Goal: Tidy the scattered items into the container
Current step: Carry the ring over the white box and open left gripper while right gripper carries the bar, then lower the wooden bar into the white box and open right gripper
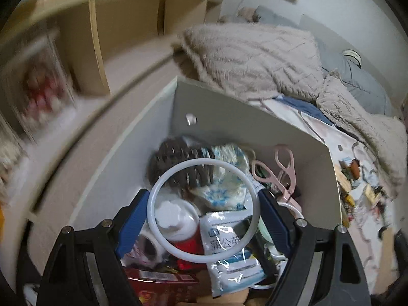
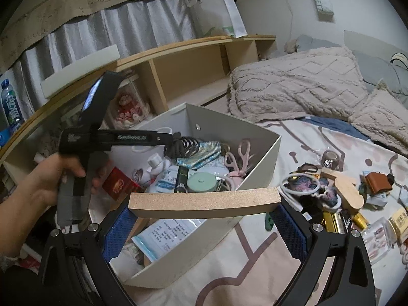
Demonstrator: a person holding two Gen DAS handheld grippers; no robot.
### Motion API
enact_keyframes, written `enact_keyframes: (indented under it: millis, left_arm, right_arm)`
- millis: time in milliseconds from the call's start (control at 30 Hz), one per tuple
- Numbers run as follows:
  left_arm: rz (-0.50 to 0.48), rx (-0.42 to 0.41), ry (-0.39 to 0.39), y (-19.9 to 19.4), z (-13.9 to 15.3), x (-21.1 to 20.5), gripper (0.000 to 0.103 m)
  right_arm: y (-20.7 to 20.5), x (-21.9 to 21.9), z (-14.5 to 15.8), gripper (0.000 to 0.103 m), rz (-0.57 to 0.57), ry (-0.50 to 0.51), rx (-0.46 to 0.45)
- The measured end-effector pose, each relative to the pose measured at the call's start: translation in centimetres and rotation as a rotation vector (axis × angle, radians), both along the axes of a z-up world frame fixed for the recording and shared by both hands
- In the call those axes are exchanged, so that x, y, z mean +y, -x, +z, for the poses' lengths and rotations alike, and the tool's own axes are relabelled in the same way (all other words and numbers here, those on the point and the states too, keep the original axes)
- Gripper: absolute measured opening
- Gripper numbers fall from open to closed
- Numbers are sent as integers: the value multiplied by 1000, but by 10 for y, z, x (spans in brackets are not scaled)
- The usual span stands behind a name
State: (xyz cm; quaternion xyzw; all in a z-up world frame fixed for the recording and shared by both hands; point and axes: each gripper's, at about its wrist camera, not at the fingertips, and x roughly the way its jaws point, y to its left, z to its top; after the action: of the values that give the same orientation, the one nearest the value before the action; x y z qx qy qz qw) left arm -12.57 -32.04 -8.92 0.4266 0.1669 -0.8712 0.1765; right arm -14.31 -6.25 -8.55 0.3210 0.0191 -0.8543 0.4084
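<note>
**Soft indoor light, one view blurred**

Both views are lit by even, rather dim indoor light with a cool tint; the source is not visible. Shadows are weak and soft. The left wrist view has strong motion blur on the wooden shelf [image 1: 122,25] and its left side, while the white ring [image 1: 204,168] near the lens stays sharper. Glare lies on the plastic packet [image 1: 229,250]. The right wrist view is sharp. Both bend straight lines and have dark round corners.
</note>
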Motion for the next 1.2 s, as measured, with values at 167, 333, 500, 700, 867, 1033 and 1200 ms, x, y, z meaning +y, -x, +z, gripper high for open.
enact_keyframes:
  millis: [167,333,500,700,867,1033,1200]
  left_arm:
    - [24,-59,-69,5,-10,-12,85]
    - [45,-112,-123,6,-21,-20,85]
    - [72,-135,-140,5,-24,-24,85]
    - [75,-146,-165,4,-29,-28,87]
    - [63,-127,-168,2,-27,-26,91]
    - [68,-68,-135,-2,-18,-21,91]
    - [65,-6,-24,-8,-2,-8,91]
  right_arm:
    - [3,-3,-5,100,5,-6,-13]
    - [5,-7,-4,100,8,-15,-13]
    - [7,-11,-3,100,16,-28,-10]
    - [11,-15,-1,100,35,-35,7]
    - [17,-25,-1,100,60,-40,3]
    - [26,-48,-3,100,105,-99,21]
    - [48,-71,-4,100,118,-159,29]
